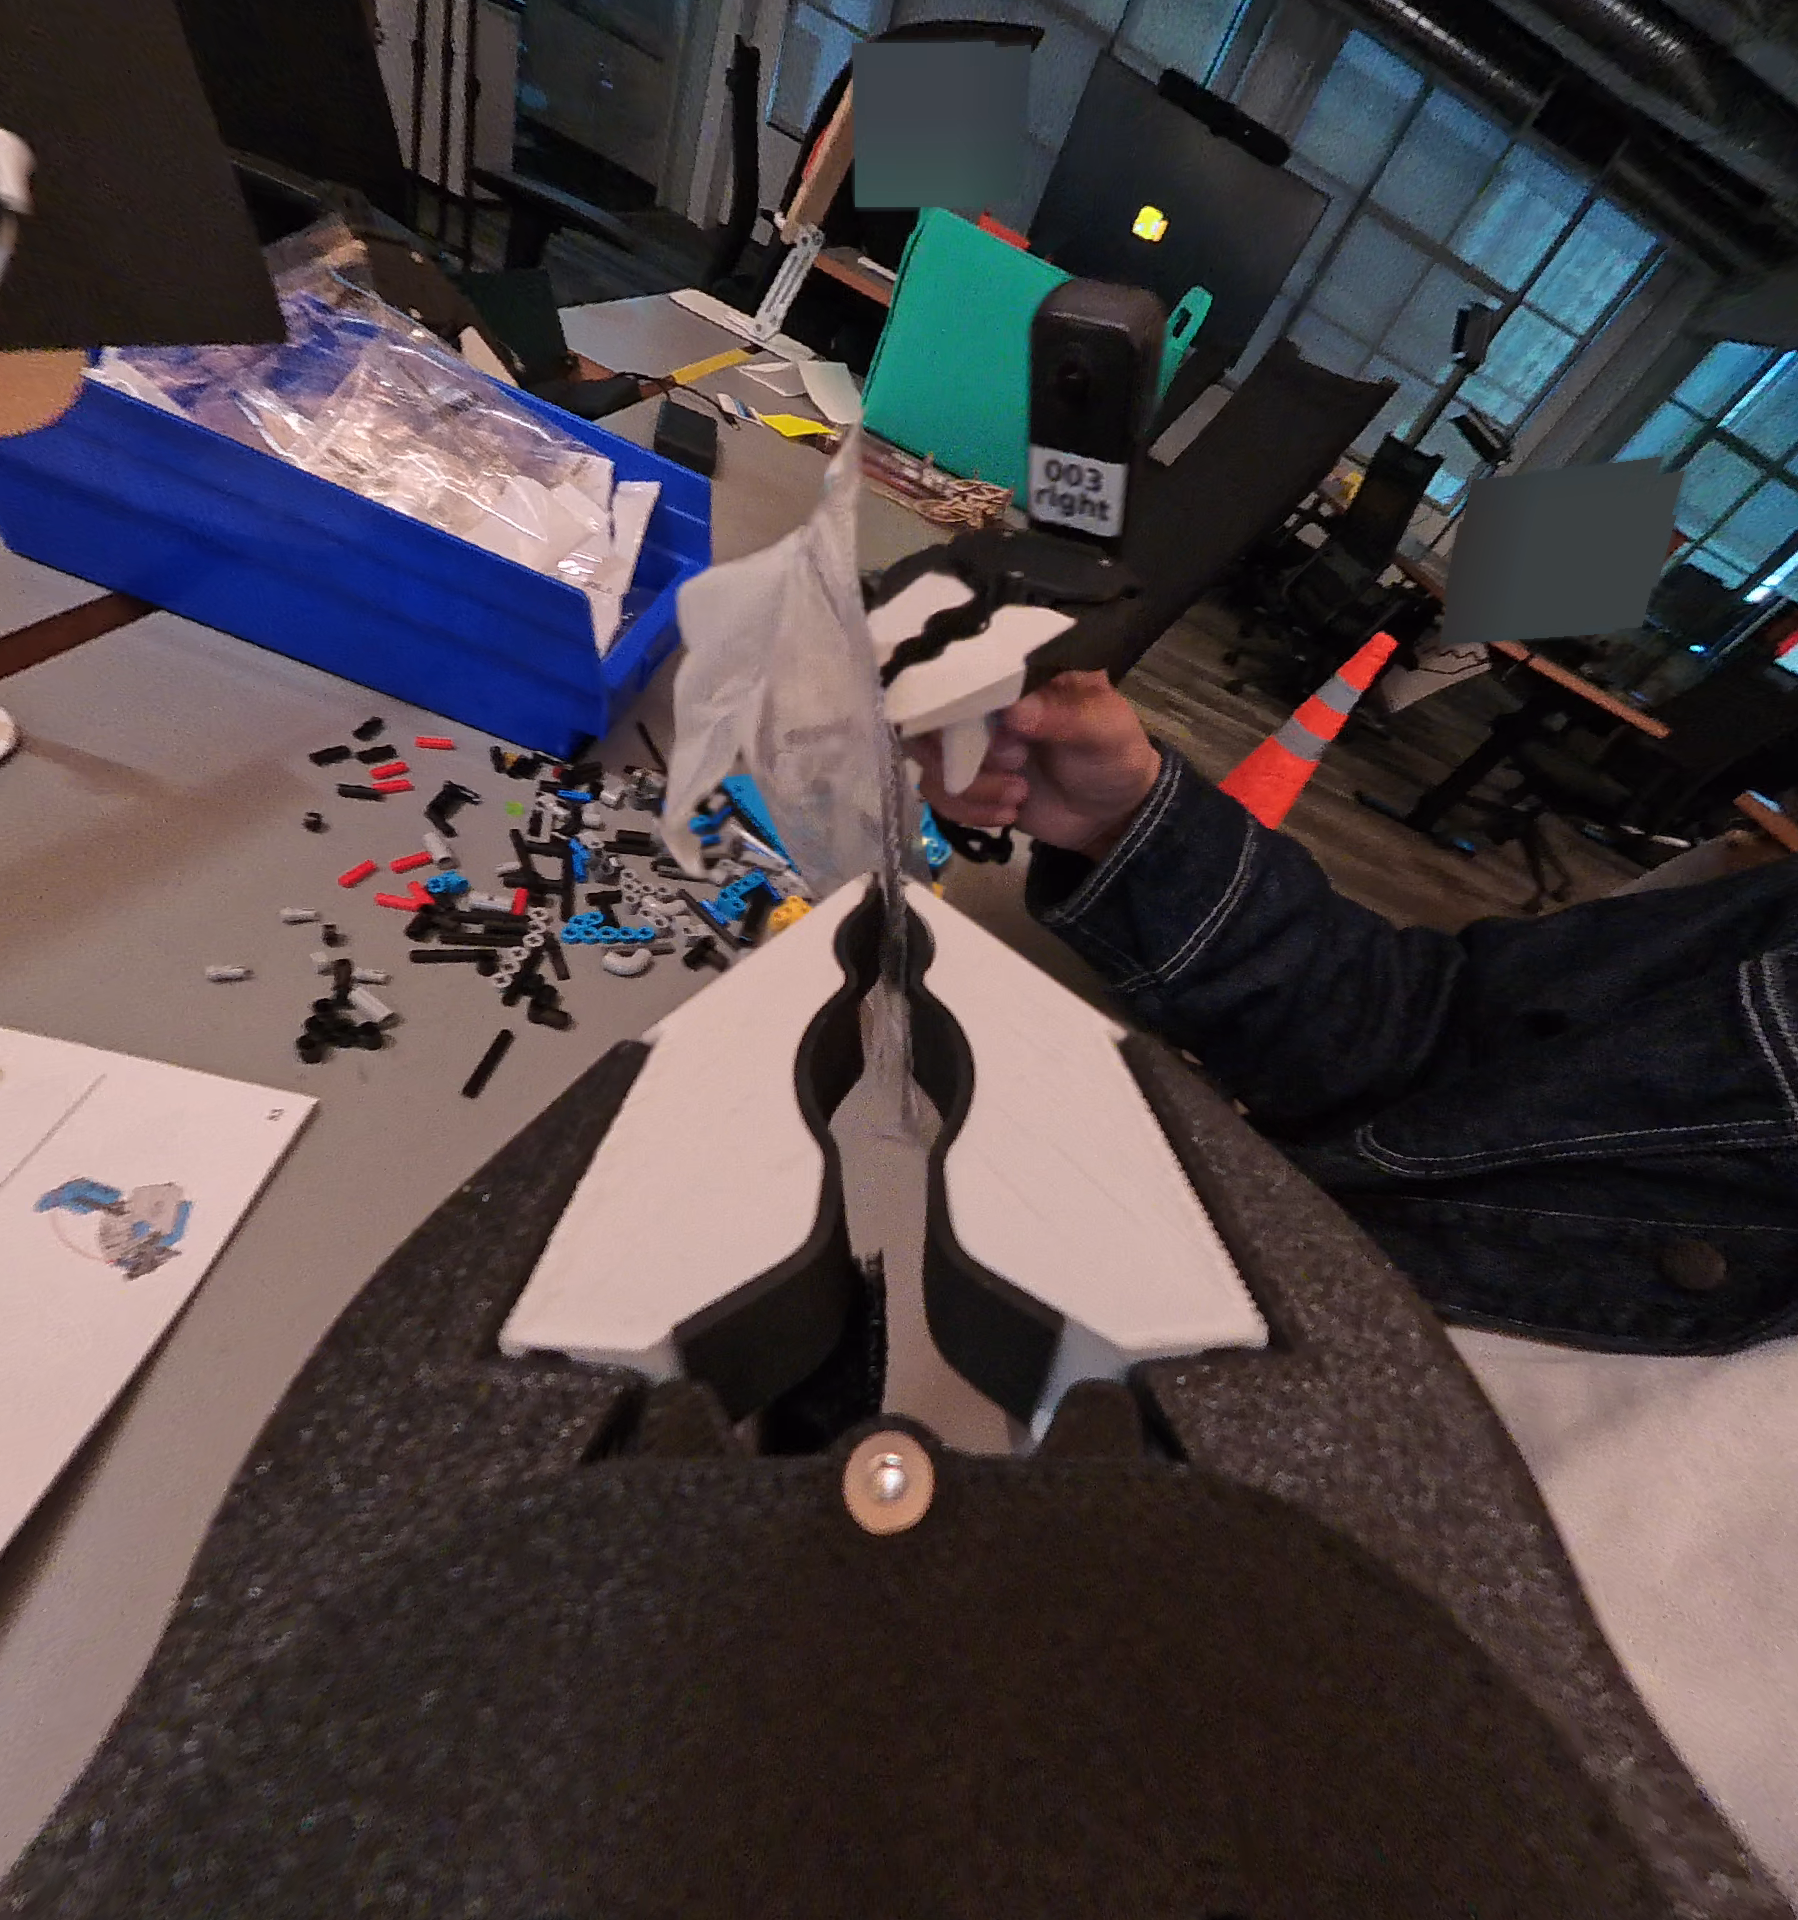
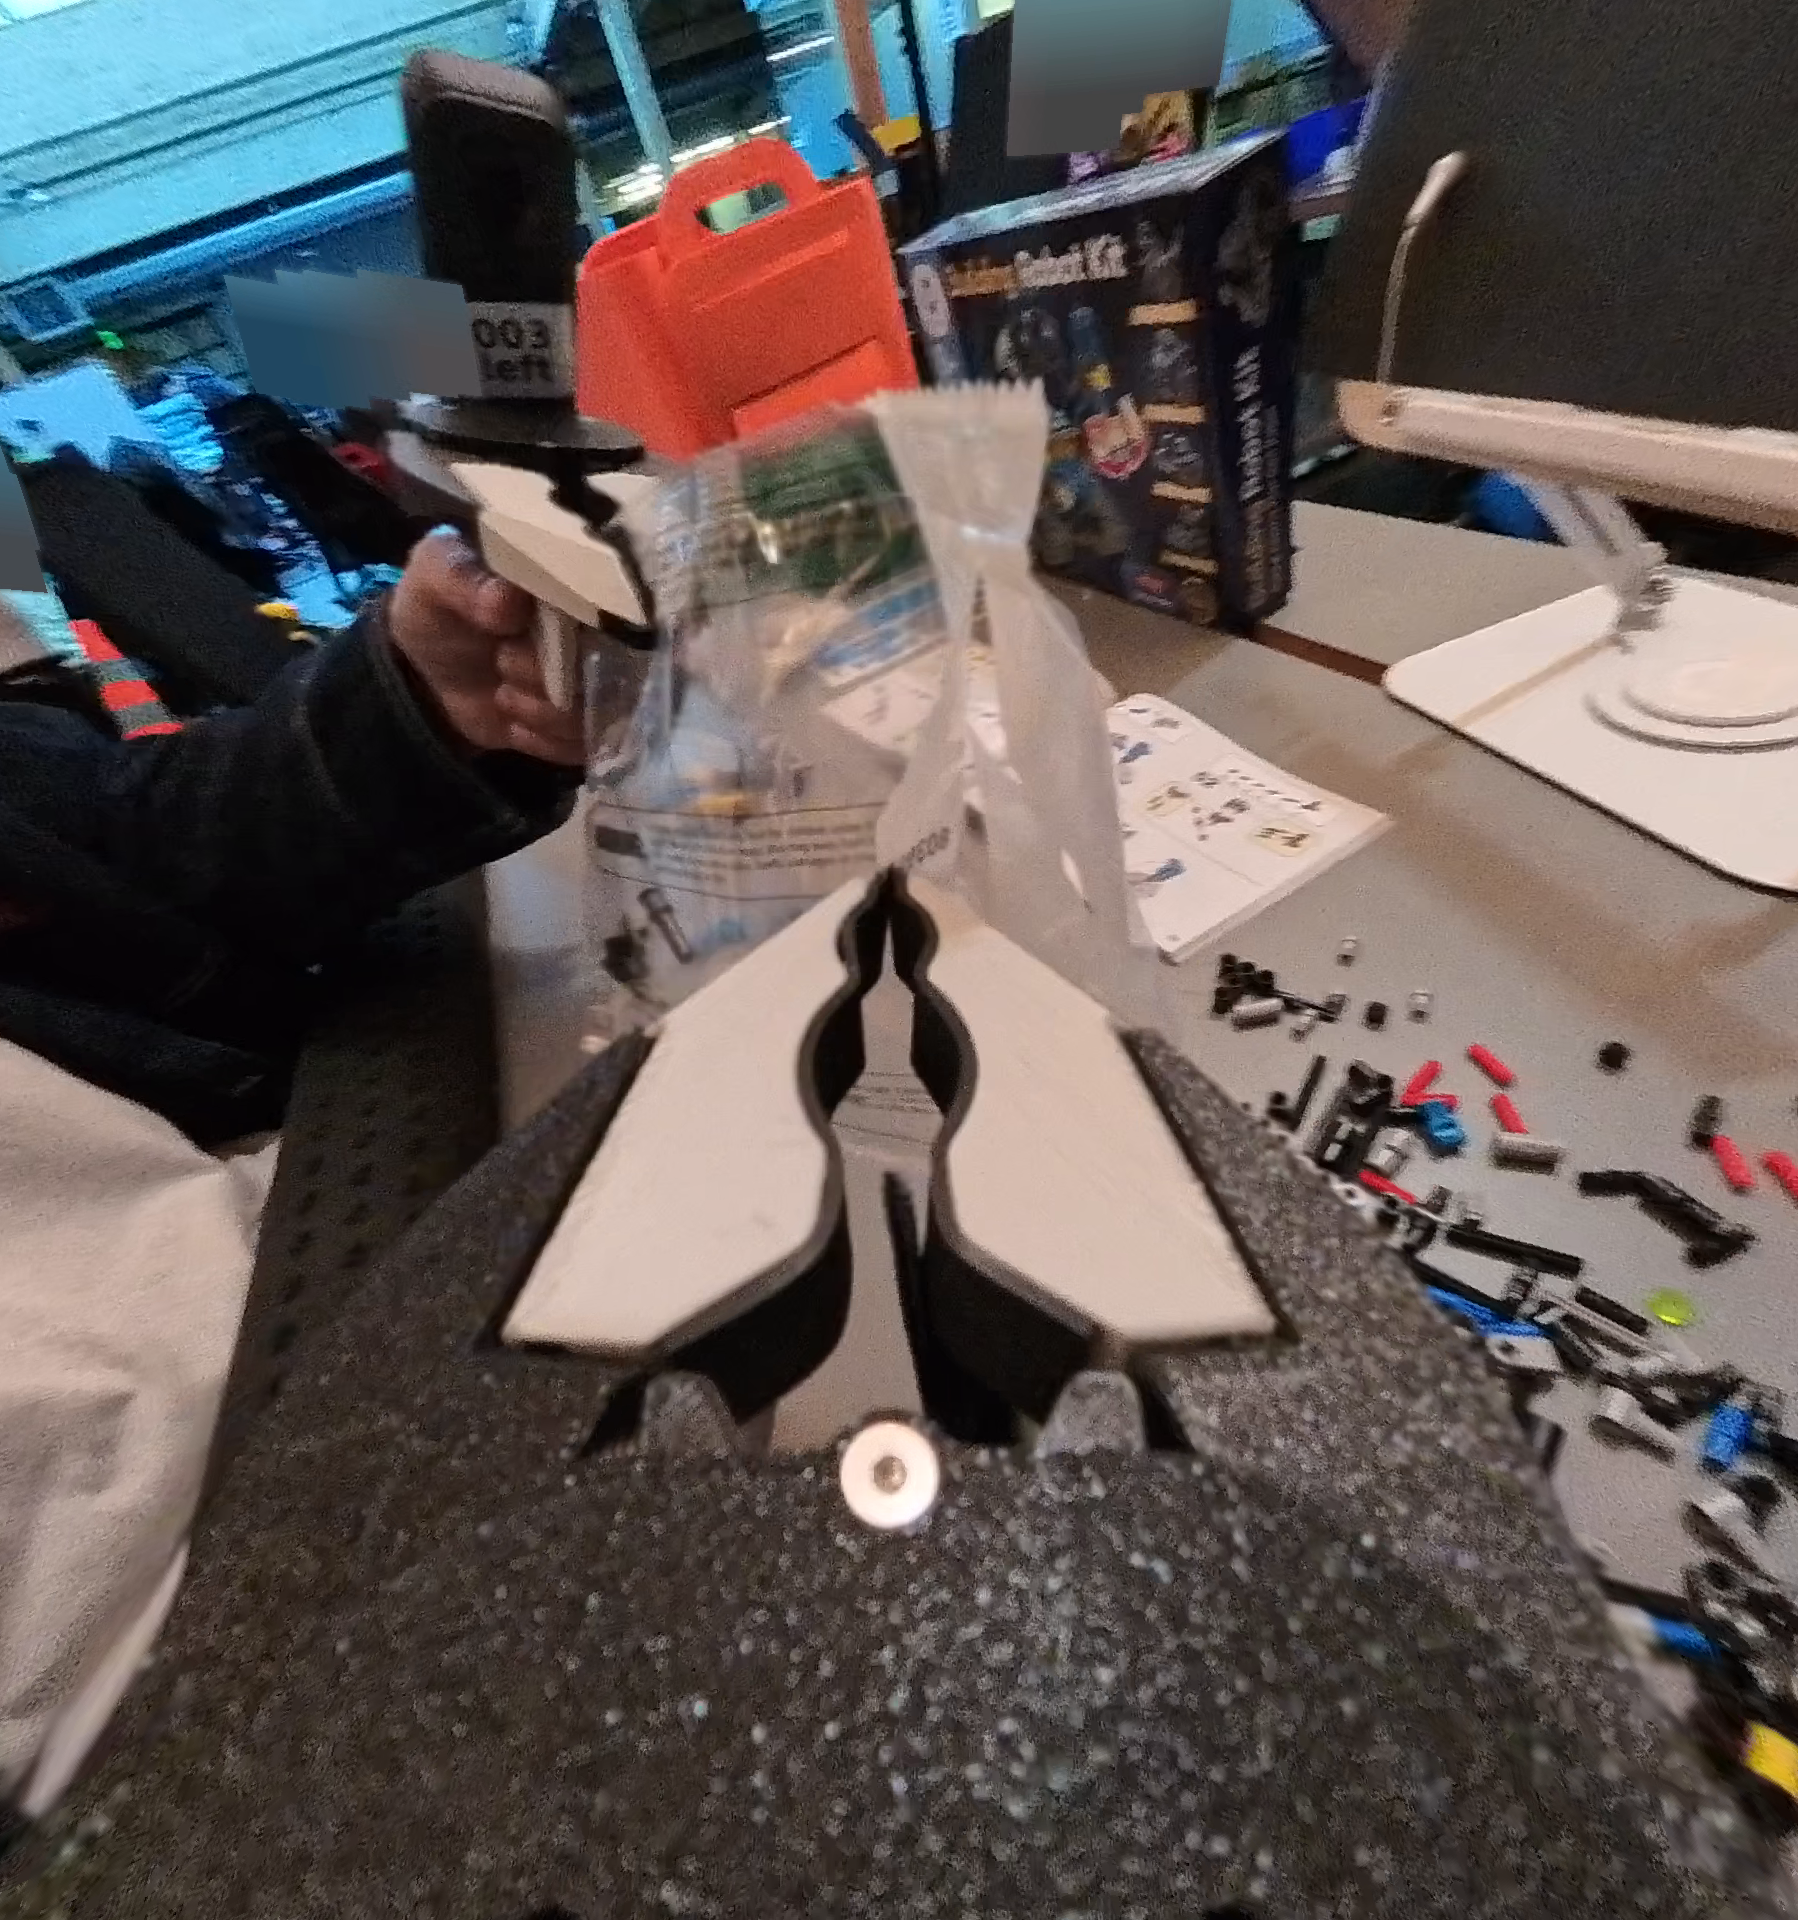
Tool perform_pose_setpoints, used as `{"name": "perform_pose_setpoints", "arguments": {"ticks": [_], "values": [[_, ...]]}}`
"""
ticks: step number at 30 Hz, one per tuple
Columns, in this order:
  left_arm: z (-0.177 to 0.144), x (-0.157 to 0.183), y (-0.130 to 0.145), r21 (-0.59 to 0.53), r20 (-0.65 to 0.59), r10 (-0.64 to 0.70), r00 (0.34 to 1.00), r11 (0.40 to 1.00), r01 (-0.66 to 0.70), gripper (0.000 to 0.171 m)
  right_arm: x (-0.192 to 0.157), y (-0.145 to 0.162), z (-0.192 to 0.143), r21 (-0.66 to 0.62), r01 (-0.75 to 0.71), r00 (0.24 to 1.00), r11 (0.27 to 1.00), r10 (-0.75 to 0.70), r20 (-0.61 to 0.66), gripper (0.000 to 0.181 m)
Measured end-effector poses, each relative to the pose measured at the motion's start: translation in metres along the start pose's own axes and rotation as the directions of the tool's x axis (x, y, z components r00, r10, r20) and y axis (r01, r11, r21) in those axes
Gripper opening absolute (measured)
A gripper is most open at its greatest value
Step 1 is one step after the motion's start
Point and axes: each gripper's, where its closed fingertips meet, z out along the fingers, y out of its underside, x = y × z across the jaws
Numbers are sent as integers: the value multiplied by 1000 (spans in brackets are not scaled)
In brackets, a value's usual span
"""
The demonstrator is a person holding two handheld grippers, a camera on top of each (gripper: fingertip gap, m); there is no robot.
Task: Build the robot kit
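A clear plastic bag (image 1: 770, 675) with small parts inside hangs above the grey table (image 1: 147, 831), held between both grippers. My left gripper (image 1: 890, 894) is shut on the bag's sealed edge, which runs down between its pads. In the left wrist view my right gripper (image 1: 879, 665) pinches the same edge higher up. In the right wrist view the right gripper (image 2: 890, 883) is shut at the bag (image 2: 749, 665), next to a torn white strip (image 2: 988, 582). There the left gripper (image 2: 637, 587) grips the bag's far side.
Loose black, red, blue and grey building pieces (image 1: 521, 883) lie scattered under the bag and also show in the right wrist view (image 2: 1601, 1247). A blue bin (image 1: 303, 582) of plastic bags stands behind them. Instruction sheets (image 1: 74, 1226), a kit box (image 2: 1134, 384), an orange case (image 2: 760, 312) and a white stand base (image 2: 1653, 727) surround the spot. My hands' fingertips stand some 10 cm from each other.
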Motion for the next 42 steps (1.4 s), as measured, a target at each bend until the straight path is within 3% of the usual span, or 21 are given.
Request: {"name": "perform_pose_setpoints", "arguments": {"ticks": [2, 5, 10, 13, 16, 23, 26, 29, 30, 33, 35, 37, 39, 41, 42], "values": [[-7, -8, -1, 7, 30, 1, 1000, 1000, -2, 0, 4, -6, -12, 39, -9, 1000, 999, 10, -7, 0], [-16, -16, -3, 20, 33, -8, 999, 1000, 7, 0, -11, -18, -28, 111, -107, 984, 988, 89, 152, 0], [-19, -26, -12, 63, 56, 0, 998, 998, -3, 1, -19, -20, -25, 119, -142, 971, 983, 114, 212, 0], [-20, -25, -14, 113, 22, -33, 999, 993, 30, 28, -18, -29, -27, 179, -217, 951, 960, 166, 261, 0], [-18, -26, -2, 116, 9, -41, 999, 992, 40, 40, -5, -34, -32, 235, -317, 926, 919, 247, 284, 0], [4, -30, 46, 17, 18, -59, 998, 998, 59, 39, 12, -37, -46, 311, -459, 870, 832, 350, 347, 0], [18, -30, 51, -9, 33, -5, 999, 1000, 6, 25, 9, -39, -48, 309, -462, 866, 832, 347, 359, 0], [28, -25, 50, -43, 17, 36, 999, 998, -35, 0, 14, -35, -46, 290, -426, 894, 857, 350, 278, 0], [31, -24, 48, -43, 17, 3, 1000, 999, -3, 0, 21, -31, -45, 278, -395, 915, 876, 347, 205, 0], [39, -26, 35, -9, 6, -199, 980, 980, 199, 0, 49, -16, -48, 192, -145, 971, 971, 178, -163, 4], [44, -30, 28, 14, 9, -276, 961, 961, 276, 0, 63, -19, -68, 110, 69, 900, 991, -14, -436, 32], [48, -33, 21, 41, 1, -355, 935, 934, 355, 0, 53, -23, -85, -14, 243, 781, 970, -204, -591, 39], [51, -34, 14, 75, -42, -456, 889, 886, 458, 0, 22, -11, -76, -163, 363, 709, 917, -386, -590, 43], [55, -35, 8, 103, -86, -533, 842, 836, 540, 0, -6, 21, -47, -302, 408, 665, 861, -507, -548, 45], [58, -34, 6, 107, -109, -559, 822, 816, 569, 0, -10, 40, -35, -409, 423, 603, 808, -588, -539, 47]]}}
